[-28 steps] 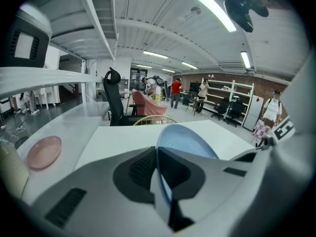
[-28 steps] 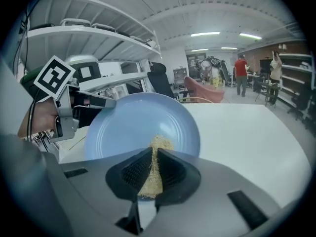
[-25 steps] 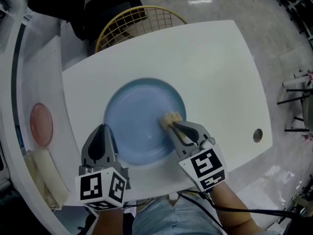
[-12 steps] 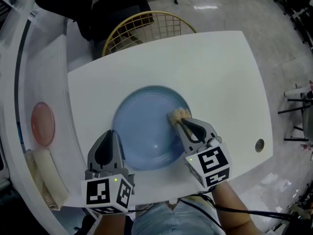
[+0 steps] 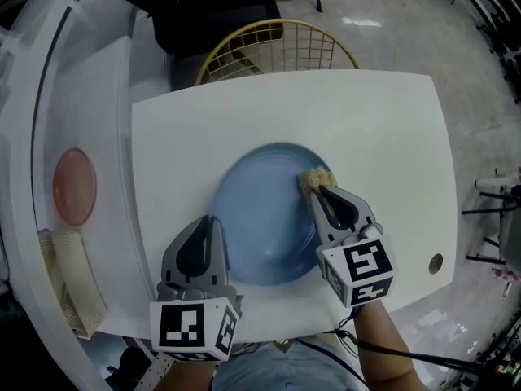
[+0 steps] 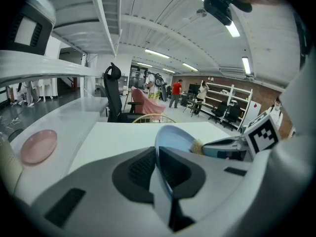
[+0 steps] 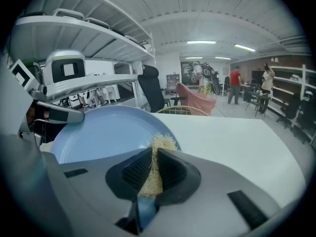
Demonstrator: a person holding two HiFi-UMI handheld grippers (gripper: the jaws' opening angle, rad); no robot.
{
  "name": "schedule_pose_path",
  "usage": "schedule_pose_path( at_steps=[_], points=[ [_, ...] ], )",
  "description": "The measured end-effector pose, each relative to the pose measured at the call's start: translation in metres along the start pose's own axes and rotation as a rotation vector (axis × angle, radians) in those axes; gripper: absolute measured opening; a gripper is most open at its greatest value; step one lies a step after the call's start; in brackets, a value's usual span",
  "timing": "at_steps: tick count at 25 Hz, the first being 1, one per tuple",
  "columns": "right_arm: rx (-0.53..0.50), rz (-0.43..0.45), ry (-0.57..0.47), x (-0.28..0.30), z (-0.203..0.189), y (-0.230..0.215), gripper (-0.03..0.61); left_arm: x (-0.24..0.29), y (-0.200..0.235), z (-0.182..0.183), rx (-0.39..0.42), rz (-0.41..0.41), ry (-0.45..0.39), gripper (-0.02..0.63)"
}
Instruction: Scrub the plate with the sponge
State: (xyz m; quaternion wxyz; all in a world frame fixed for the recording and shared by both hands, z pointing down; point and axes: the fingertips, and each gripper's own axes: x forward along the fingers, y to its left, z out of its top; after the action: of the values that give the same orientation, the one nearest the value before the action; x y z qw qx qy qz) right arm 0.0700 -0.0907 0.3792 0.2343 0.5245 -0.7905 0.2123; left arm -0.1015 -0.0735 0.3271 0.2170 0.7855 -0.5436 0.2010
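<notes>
Fingers of the left gripper (image 5: pixel 213 221) clamp the blue plate (image 5: pixel 262 218) at its lower-left rim, centre frame. Fingers of the right gripper (image 5: pixel 320 189) pinch the sponge (image 5: pixel 315 177) at the plate's upper-right rim.

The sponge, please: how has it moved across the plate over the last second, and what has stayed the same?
The right gripper has slid the sponge from further inside the blue plate outward to its far right rim. Nothing was taken or let go: the right gripper stays shut on the sponge, and the left gripper still clamps the plate's near left rim.
</notes>
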Motion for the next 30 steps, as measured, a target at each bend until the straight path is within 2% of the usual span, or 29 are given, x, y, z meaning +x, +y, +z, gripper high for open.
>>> schedule_pose_path(
  at_steps=[12,15,18,30],
  points=[
    [-0.071,0.020,-0.053,0.026,0.042,0.022,0.041,-0.002,-0.001,0.004,-0.030,-0.028,-0.017,0.023],
    [-0.090,0.041,-0.068,0.031,0.052,0.032,0.041,-0.001,-0.002,0.003,-0.066,-0.037,-0.002,0.025],
    [-0.108,0.073,-0.084,0.034,0.060,0.046,0.041,-0.003,0.001,0.003,-0.093,-0.032,0.003,0.025],
    [-0.200,0.242,-0.125,0.034,0.072,0.107,0.041,-0.008,0.016,0.000,-0.120,-0.005,0.007,0.025]
  ],
)
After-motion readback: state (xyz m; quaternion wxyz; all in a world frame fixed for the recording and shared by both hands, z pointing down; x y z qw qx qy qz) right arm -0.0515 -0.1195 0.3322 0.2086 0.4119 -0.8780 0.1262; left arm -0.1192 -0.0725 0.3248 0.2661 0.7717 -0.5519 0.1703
